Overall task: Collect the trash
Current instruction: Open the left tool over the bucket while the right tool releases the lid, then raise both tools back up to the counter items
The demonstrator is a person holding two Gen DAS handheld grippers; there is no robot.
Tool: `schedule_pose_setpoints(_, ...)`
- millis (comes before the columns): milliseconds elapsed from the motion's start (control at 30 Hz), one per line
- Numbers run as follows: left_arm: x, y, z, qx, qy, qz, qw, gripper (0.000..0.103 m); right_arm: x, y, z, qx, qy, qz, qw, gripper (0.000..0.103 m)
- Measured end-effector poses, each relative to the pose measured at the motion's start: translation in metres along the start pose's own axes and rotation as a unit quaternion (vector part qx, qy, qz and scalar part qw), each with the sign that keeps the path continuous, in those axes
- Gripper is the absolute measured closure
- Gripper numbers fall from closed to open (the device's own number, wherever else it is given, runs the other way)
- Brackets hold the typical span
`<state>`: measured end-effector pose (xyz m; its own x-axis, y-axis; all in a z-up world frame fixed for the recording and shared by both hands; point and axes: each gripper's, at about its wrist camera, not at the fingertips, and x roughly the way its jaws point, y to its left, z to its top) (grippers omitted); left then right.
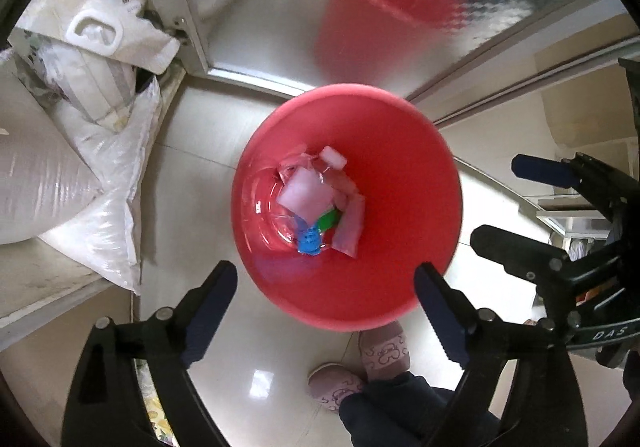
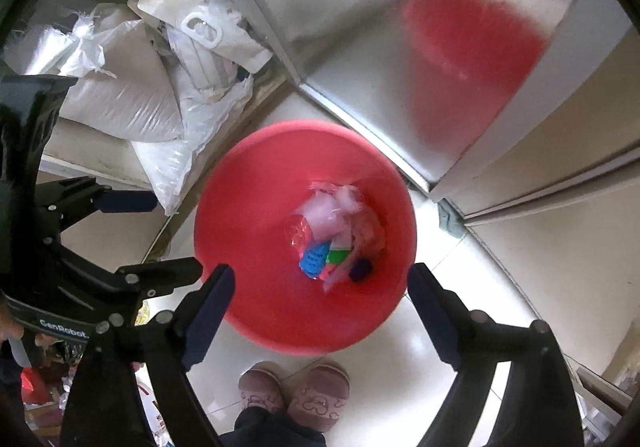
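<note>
A red bin [image 1: 400, 247] stands on the pale tiled floor, seen from above in both views [image 2: 248, 247]. At its bottom lies trash [image 1: 316, 203]: clear plastic wrappers, a white cap, a blue piece and a green piece, also in the right wrist view [image 2: 336, 231]. My left gripper [image 1: 326, 287] is open and empty above the bin's near rim. My right gripper [image 2: 320, 289] is open and empty above the bin too. The right gripper shows at the right edge of the left wrist view [image 1: 520, 203], the left gripper at the left of the right wrist view [image 2: 160, 235].
White sacks and plastic bags [image 1: 80, 135] are piled to the left of the bin [image 2: 152, 99]. A shiny metal cabinet door [image 1: 280, 7] behind the bin reflects it [image 2: 360, 27]. The person's pink slippers [image 2: 296, 395] stand just in front of the bin [image 1: 360, 363].
</note>
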<state>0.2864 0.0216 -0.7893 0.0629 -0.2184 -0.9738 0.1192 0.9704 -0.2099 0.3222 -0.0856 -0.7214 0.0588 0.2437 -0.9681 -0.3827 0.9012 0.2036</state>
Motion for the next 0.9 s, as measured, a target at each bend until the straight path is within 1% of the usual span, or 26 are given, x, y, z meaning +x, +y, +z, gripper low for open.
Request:
schedule_pose_setpoints(33,-0.006,-0.002,-0.001,0.002,-0.001,0.002,1.0000,0.012,-0.005,0.002,-0.001,-0.001,0.000,-0.002,1.000,0.009)
schedule_pose_setpoints(133,-0.030,-0.010,-0.004,0.014,-0.006,0.007,0.9999,0.010,-0.032,0.013,-0.002,-0.008,-0.004,-0.013,1.000,0.008)
schedule_pose_setpoints(233,-0.071,-0.022,-0.008,0.030,-0.012,0.010,0.9994,0.010,-0.070,0.026,-0.003,-0.019,-0.015,-0.026,0.999,0.007)
schedule_pose_setpoints(333,-0.126,-0.035,-0.011,0.041,-0.030,0.010,0.9987,0.010,-0.120,0.038,-0.004,-0.002,-0.029,-0.024,0.999,0.005)
schedule_pose_setpoints(367,-0.152,-0.041,-0.013,0.042,-0.041,0.010,0.9982,0.010,-0.140,0.042,-0.005,0.001,-0.032,-0.019,0.999,0.005)
schedule_pose_setpoints(400,-0.167,-0.045,-0.014,0.042,-0.046,0.009,0.9980,0.010,-0.158,0.046,-0.007,0.000,-0.038,-0.023,0.999,0.005)
schedule_pose_setpoints(433,-0.189,-0.050,-0.016,0.045,-0.054,0.005,0.9976,0.010,-0.177,0.050,-0.008,-0.001,-0.046,-0.029,0.999,0.005)
schedule_pose_setpoints(500,-0.235,-0.060,-0.020,0.051,-0.071,0.000,0.9962,0.010,-0.223,0.061,-0.011,0.005,-0.065,-0.028,0.998,0.005)
schedule_pose_setpoints(533,-0.265,-0.066,-0.024,0.052,-0.085,-0.001,0.9950,0.009,-0.242,0.065,-0.012,0.006,-0.073,-0.030,0.997,0.005)
schedule_pose_setpoints(567,-0.288,-0.070,-0.026,0.051,-0.097,-0.002,0.9940,0.009,-0.263,0.071,-0.014,0.004,-0.084,-0.034,0.996,0.005)
schedule_pose_setpoints(600,-0.309,-0.072,-0.027,0.048,-0.106,-0.001,0.9932,0.005,-0.288,0.077,-0.014,0.001,-0.100,-0.043,0.994,0.005)
schedule_pose_setpoints(667,-0.345,-0.076,-0.032,0.039,-0.117,0.007,0.9923,0.001,-0.326,0.087,-0.014,-0.004,-0.115,-0.050,0.992,0.003)
schedule_pose_setpoints(733,-0.379,-0.082,-0.037,0.030,-0.129,-0.004,0.9912,0.001,-0.362,0.096,-0.012,-0.010,-0.121,-0.056,0.991,0.003)
schedule_pose_setpoints(800,-0.413,-0.088,-0.042,0.026,-0.142,-0.012,0.9895,0.001,-0.397,0.104,-0.012,-0.015,-0.137,-0.060,0.989,0.002)
schedule_pose_setpoints(833,-0.428,-0.093,-0.043,0.027,-0.151,-0.012,0.9880,0.001,-0.415,0.108,-0.012,-0.018,-0.150,-0.060,0.987,0.000)
schedule_pose_setpoints(900,-0.457,-0.101,-0.046,0.031,-0.167,-0.004,0.9855,0.001,-0.441,0.113,-0.012,-0.025,-0.166,-0.067,0.983,0.000)
